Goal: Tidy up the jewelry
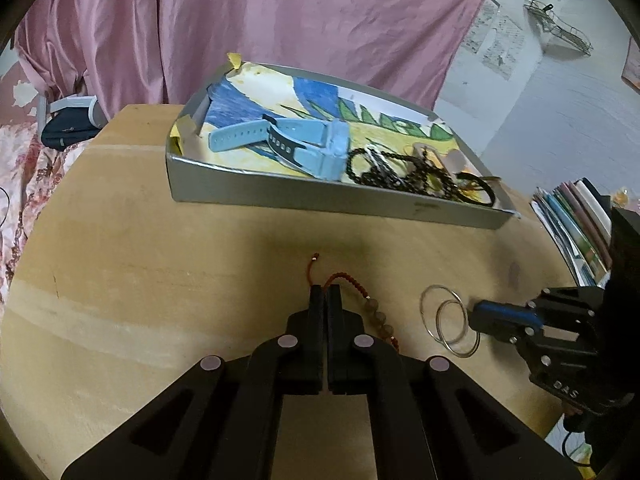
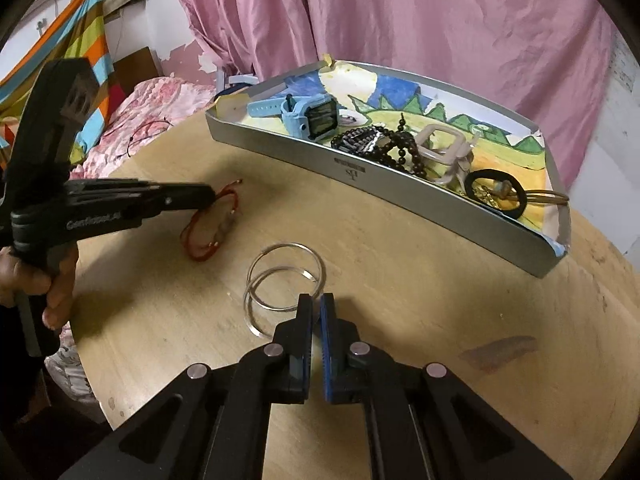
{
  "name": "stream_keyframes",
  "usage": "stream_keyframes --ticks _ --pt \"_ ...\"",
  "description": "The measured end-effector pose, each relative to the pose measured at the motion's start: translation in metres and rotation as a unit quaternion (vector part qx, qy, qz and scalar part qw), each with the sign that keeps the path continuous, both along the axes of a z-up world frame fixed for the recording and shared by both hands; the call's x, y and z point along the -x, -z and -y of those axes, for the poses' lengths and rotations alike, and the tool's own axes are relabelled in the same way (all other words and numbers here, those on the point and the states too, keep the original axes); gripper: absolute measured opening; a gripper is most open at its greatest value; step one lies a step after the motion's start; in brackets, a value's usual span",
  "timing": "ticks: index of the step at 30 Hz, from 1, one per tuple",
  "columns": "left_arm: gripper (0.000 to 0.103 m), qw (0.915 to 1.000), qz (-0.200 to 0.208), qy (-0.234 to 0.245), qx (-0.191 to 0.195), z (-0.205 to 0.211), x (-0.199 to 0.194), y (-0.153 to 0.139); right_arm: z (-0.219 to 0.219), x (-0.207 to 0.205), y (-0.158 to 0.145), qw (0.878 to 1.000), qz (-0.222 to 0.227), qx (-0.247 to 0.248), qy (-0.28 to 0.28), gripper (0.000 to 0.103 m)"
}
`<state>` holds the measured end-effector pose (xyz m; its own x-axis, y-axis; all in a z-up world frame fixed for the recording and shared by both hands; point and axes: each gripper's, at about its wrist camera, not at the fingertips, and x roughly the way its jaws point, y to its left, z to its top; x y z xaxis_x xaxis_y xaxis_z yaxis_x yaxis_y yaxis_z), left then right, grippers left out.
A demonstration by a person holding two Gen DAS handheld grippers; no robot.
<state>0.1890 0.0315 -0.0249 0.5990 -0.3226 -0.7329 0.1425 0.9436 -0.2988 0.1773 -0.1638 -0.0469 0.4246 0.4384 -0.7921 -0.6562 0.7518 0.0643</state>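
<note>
On round pale wooden table [image 2: 400, 280]: two thin silver wire bangles [image 2: 280, 280], overlapping, flat; one red cord bracelet [image 2: 200, 236] with several greyish round beads. Beyond, one shallow grey tray [image 2: 360, 168], lined with crayon drawing, holding one pale blue plastic watch [image 2: 316, 118], one heap of dark round beads [image 2: 380, 144], one translucent squarish clip [image 2: 444, 148], one black hair tie [image 2: 496, 192]. Left gripper [image 1: 325, 292]: black fingers pinched together on red cord bracelet. Right gripper [image 2: 316, 304]: blue-padded fingers nearly closed, clamped on near rim of bangles. Pink crinkled curtain [image 2: 440, 20] behind.
</note>
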Motion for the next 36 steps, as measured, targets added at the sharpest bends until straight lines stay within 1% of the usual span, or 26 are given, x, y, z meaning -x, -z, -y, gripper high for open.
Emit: stream_keyframes --ticks 5,6,9,13,14,15,16,17,18,24,26,31,32,33,36 --pt "0.000 1.0000 0.000 0.006 0.003 0.006 0.008 -0.001 0.004 0.001 -0.001 1.000 -0.011 -0.014 0.006 0.003" --pt "0.000 1.0000 -0.001 0.007 0.003 0.007 0.009 0.000 0.003 0.000 -0.001 1.000 -0.011 -0.013 0.005 0.007" --pt "0.000 0.9999 -0.003 0.010 0.002 0.008 0.014 0.000 0.002 0.001 0.000 1.000 -0.010 -0.010 0.004 0.008" --pt "0.000 1.0000 -0.003 0.008 0.005 0.007 0.020 0.000 0.001 0.004 -0.004 0.999 -0.017 -0.028 -0.006 0.010" --pt "0.000 1.0000 -0.003 0.006 0.006 0.006 0.021 0.000 0.001 0.006 -0.004 0.999 -0.016 -0.029 -0.011 0.014" --pt "0.000 1.0000 -0.003 0.006 0.005 0.005 0.022 0.000 0.000 0.008 -0.005 0.999 -0.016 -0.029 -0.017 0.021" --pt "0.000 1.0000 -0.003 0.005 0.005 0.005 0.024 0.001 -0.001 0.011 -0.005 0.999 -0.017 -0.029 -0.023 0.027" --pt "0.000 1.0000 -0.004 0.005 0.004 0.005 0.024 0.001 -0.002 0.012 -0.004 0.999 -0.018 -0.028 -0.027 0.037" --pt "0.000 1.0000 -0.004 0.005 0.004 0.004 0.025 0.001 -0.003 0.013 -0.004 0.999 -0.017 -0.029 -0.028 0.041" --pt "0.000 1.0000 -0.005 0.005 0.006 0.005 0.030 0.000 -0.014 0.011 0.001 0.999 -0.010 -0.018 -0.026 0.043" --pt "0.000 1.0000 -0.004 0.005 0.007 0.005 0.031 -0.001 -0.017 0.010 0.002 1.000 -0.006 -0.014 -0.027 0.047" --pt "0.000 1.0000 -0.002 0.003 0.008 0.004 0.032 -0.002 -0.027 0.015 0.004 0.999 0.017 0.015 -0.035 0.050" --pt "0.000 1.0000 -0.002 0.003 0.008 0.003 0.032 -0.002 -0.027 0.016 0.004 0.999 0.021 0.019 -0.038 0.047" --pt "0.000 1.0000 -0.002 0.003 0.008 0.004 0.032 -0.001 -0.027 0.016 0.004 0.999 0.022 0.020 -0.039 0.042" --pt "0.000 0.9999 -0.001 0.004 0.009 0.004 0.032 -0.002 -0.025 0.017 0.004 0.999 0.022 0.019 -0.041 0.041"
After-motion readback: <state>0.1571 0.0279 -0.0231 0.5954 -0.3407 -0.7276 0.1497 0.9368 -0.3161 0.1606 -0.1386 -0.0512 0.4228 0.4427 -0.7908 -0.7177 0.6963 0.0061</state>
